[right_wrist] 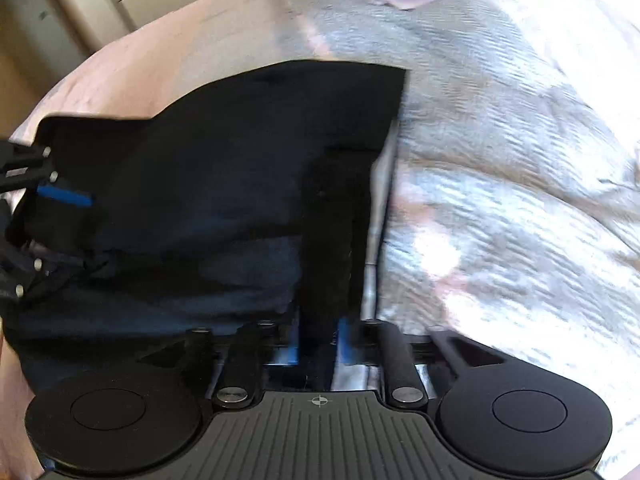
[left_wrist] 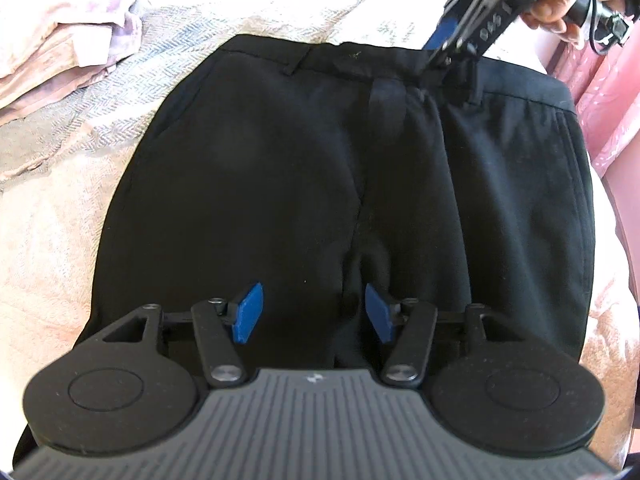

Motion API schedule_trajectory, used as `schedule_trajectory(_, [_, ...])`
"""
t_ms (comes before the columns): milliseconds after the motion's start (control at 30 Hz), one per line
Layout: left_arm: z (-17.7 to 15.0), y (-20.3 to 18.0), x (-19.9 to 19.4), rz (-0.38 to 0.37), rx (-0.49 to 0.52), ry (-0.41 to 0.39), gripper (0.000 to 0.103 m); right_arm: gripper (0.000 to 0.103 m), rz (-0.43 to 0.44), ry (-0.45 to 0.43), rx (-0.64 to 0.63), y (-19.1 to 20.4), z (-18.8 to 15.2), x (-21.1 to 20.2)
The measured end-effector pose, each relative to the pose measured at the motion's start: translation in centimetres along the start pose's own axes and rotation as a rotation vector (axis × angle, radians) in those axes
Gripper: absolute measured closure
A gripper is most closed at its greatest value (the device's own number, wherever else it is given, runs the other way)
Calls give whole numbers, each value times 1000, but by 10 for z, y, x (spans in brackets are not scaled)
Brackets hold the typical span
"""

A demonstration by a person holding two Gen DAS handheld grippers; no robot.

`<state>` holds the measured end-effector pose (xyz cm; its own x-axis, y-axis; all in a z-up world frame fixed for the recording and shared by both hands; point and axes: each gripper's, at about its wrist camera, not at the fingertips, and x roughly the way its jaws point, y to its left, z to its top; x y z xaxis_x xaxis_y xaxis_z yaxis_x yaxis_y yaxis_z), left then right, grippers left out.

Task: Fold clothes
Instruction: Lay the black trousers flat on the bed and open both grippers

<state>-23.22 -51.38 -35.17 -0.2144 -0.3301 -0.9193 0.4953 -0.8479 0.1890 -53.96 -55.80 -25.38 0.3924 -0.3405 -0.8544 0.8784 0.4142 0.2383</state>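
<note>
Black trousers (left_wrist: 280,168) lie flat on the blanket (left_wrist: 60,208). Right gripper (right_wrist: 319,340) is clamped on the waistband; left gripper (left_wrist: 312,312) hovers, jaws apart. Pink clothes pile (left_wrist: 60,32) at 10 o'clock.

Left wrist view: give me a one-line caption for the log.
Left gripper open over black trousers spread on a pale bedspread; right gripper pinches the waistband.
</note>
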Motion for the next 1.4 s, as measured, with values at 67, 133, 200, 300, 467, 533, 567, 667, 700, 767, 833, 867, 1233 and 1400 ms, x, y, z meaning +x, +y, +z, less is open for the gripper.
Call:
schedule_trajectory(67, [5, 2, 5, -2, 3, 9, 50, 47, 33, -24, 75, -14, 0, -1])
schedule_trajectory(133, [4, 5, 13, -5, 4, 14, 50, 47, 93, -41, 130, -27, 2, 3])
schedule_trajectory(200, [1, 7, 21, -6, 8, 16, 50, 48, 144, -45, 150, -36, 5, 12])
schedule_trajectory(300, [2, 7, 26, -9, 25, 15, 50, 62, 169, -20, 164, -45, 7, 22])
schedule_trajectory(467, [7, 8, 30, -13, 48, 9, 50, 80, 161, -14, 162, -47, 10, 23])
schedule_trajectory(533, [11, 10, 34, -9, 50, 7, 50, 80, 156, -13, 153, -47, 13, 28])
schedule_trajectory(567, [13, 11, 36, -7, 50, 7, 50, 80, 153, -13, 149, -47, 14, 31])
schedule_trajectory(667, [23, 11, 38, 0, 64, 5, 50, 80, 151, -8, 148, -49, 16, 35])
schedule_trajectory(700, [26, 11, 38, 2, 70, 4, 50, 79, 152, -5, 151, -50, 16, 36])
schedule_trajectory(767, [30, 14, 37, 8, 74, -2, 50, 73, 154, -1, 156, -52, 17, 36])
schedule_trajectory(833, [30, 22, 36, 18, 65, -7, 49, 66, 144, -21, 151, -52, 20, 24])
schedule_trajectory(867, [28, 30, 36, 29, 45, -3, 49, 64, 138, -33, 147, -52, 22, 17])
schedule_trajectory(1233, [-26, 117, 31, 181, -186, 69, 41, 51, 163, -141, 56, -67, 104, 30])
schedule_trajectory(1400, [-75, 149, 29, 232, -298, 113, 40, 50, 205, -131, 38, -72, 148, 79])
